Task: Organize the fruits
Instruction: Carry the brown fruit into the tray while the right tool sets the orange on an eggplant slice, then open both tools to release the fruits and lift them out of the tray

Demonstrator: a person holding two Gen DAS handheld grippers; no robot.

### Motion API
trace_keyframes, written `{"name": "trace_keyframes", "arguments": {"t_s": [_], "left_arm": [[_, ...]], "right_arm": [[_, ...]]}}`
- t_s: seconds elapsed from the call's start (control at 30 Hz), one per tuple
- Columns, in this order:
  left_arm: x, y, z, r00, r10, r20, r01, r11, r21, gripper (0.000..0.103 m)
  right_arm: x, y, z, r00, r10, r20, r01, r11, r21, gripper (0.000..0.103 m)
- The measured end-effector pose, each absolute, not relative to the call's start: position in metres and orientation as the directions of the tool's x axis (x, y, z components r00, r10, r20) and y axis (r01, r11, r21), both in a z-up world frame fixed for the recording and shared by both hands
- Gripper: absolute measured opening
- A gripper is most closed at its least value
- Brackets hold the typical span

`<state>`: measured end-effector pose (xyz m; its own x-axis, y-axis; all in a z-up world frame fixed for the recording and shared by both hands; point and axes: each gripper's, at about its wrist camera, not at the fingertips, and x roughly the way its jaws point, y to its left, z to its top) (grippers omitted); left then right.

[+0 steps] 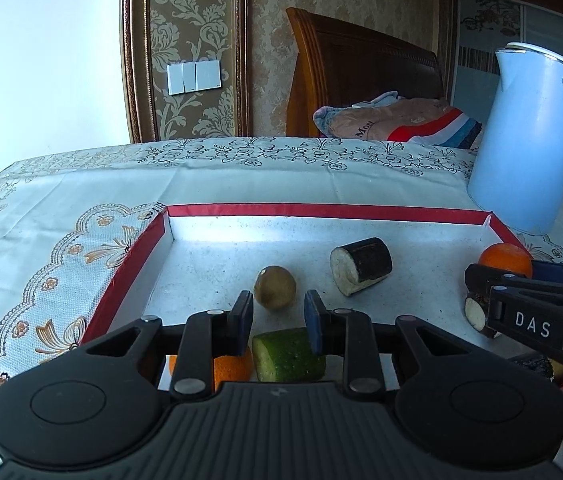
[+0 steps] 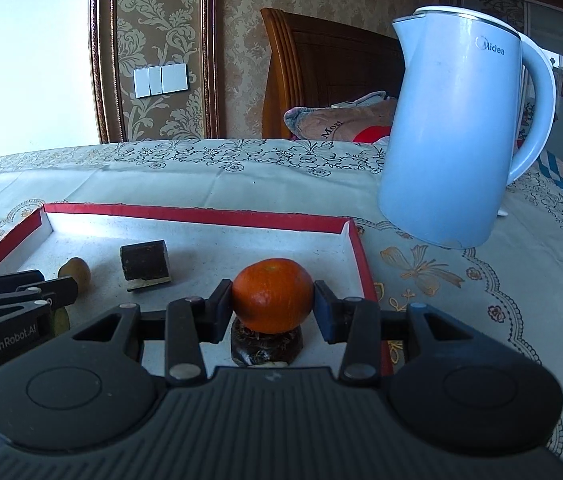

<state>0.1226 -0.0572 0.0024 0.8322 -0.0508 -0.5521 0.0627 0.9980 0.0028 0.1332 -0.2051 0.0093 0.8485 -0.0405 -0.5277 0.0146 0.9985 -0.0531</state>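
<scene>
Right gripper (image 2: 273, 312) pinches the orange (image 2: 272, 295) at its sides, stem end up, above the red-rimmed tray (image 2: 355, 248), fingers angled downward. Left gripper (image 1: 278, 322) is at its narrowest, gripping nothing, over the green wedge (image 1: 287, 354), whose long axis lies across the view.

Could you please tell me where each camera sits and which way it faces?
Left wrist: behind the left tool, facing the red-rimmed white tray; pads pinch a green fruit chunk; the right tool intrudes at right.
Right wrist: behind the right tool, facing the tray, clamping a round orange; left tool shows at left.
Shared: tray, pale blue kettle.
</scene>
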Motion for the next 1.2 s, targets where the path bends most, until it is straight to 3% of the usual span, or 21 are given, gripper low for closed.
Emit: {"name": "trace_keyframes", "arguments": {"t_s": [0.3,0.47,0.6,0.93,1.13,1.2], "left_arm": [[0.122,-0.054,0.003,0.833,-0.056,-0.550,0.059,0.998,-0.012,0.027],[0.121,-0.053,0.004,0.832,-0.066,-0.550,0.063,0.998,-0.025,0.028],[0.119,-0.052,0.005,0.834,-0.069,-0.547,0.066,0.997,-0.025,0.028],[0.109,-0.048,0.007,0.835,-0.098,-0.542,0.083,0.995,-0.051,0.028],[0.105,-0.047,0.008,0.838,-0.101,-0.537,0.087,0.995,-0.052,0.029],[0.103,-0.048,0.008,0.840,-0.104,-0.532,0.093,0.995,-0.047,0.035]], "right_arm": [[0.132,-0.205,0.009,0.848,-0.030,-0.529,0.005,0.999,-0.049,0.044],[0.129,-0.204,0.009,0.852,-0.028,-0.523,0.002,0.999,-0.050,0.060],[0.124,-0.203,0.011,0.865,-0.038,-0.501,0.010,0.998,-0.059,0.085],[0.113,-0.205,0.014,0.872,-0.036,-0.488,0.015,0.999,-0.047,0.099],[0.107,-0.208,0.015,0.873,-0.036,-0.486,0.018,0.999,-0.041,0.101],[0.105,-0.209,0.015,0.872,-0.037,-0.488,0.023,0.999,-0.034,0.101]]}}
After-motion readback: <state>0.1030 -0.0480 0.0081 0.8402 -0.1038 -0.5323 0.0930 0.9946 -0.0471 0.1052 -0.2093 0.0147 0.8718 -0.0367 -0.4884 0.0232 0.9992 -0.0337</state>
